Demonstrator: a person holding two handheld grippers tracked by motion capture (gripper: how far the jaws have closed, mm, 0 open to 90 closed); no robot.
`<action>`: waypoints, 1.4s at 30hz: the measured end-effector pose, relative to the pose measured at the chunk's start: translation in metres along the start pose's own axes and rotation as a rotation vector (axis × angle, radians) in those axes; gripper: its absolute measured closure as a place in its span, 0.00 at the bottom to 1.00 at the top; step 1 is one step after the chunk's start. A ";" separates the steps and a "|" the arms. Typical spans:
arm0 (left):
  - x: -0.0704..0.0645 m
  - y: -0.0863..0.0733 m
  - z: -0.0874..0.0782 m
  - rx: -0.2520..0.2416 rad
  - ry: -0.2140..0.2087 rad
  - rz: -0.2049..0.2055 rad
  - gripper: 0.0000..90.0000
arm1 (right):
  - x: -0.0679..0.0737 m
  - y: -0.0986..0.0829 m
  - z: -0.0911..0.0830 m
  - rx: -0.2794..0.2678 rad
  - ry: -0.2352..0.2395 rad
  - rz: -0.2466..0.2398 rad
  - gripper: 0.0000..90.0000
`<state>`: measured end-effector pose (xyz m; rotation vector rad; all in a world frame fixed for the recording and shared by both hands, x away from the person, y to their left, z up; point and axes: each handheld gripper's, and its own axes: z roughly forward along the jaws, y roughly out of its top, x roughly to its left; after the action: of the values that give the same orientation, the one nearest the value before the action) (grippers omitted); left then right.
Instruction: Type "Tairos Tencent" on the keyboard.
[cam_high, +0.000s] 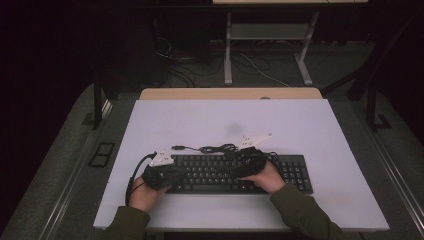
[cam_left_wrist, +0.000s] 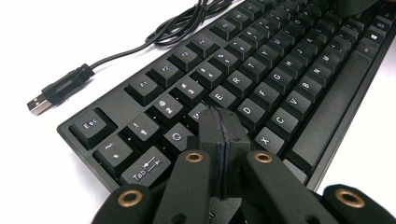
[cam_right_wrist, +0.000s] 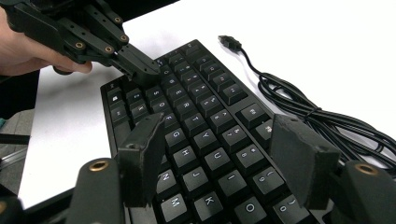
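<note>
I am looking at a black full-size keyboard (cam_high: 240, 173) lying flat near the front edge of the white table (cam_high: 320, 130), its long side running left to right. Its keycaps are matte, squarish and slightly dished, with white legends. I am holding the left gripper (cam_left_wrist: 219, 122) with its two black jaws pressed flat together, nothing between them, the joined tip sitting down among the keys near W and the left end of the keyboard; in the right gripper view that tip appears to be touching a keycap. I am keeping the right gripper (cam_right_wrist: 219, 154) wide apart, its blocky, rough-faced jaws hovering over the middle letter keys around G, H and J, gripping nothing. The jaw arms are hard black plastic with brass-coloured pivots. Just behind the keyboard, its thin black cable (cam_high: 220, 148) is lying in loose loops on the table, ending in a metal-tipped USB plug (cam_left_wrist: 39, 104) resting on the white surface beside the keyboard's far left corner.
</note>
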<state>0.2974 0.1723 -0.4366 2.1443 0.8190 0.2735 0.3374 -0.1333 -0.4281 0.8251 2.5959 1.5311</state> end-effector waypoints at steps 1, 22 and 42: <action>0.001 0.000 0.000 0.004 -0.003 0.004 0.99 | 0.000 0.000 0.000 -0.001 -0.001 0.000 0.39; -0.002 0.003 -0.002 -0.012 -0.005 -0.002 0.99 | -0.002 0.000 -0.003 -0.012 -0.014 0.010 0.39; -0.005 0.009 -0.006 -0.054 -0.029 -0.029 0.85 | -0.002 0.001 -0.006 -0.017 -0.023 0.011 0.44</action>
<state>0.2948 0.1684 -0.4257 2.0798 0.8167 0.2462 0.3383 -0.1385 -0.4248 0.8517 2.5635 1.5345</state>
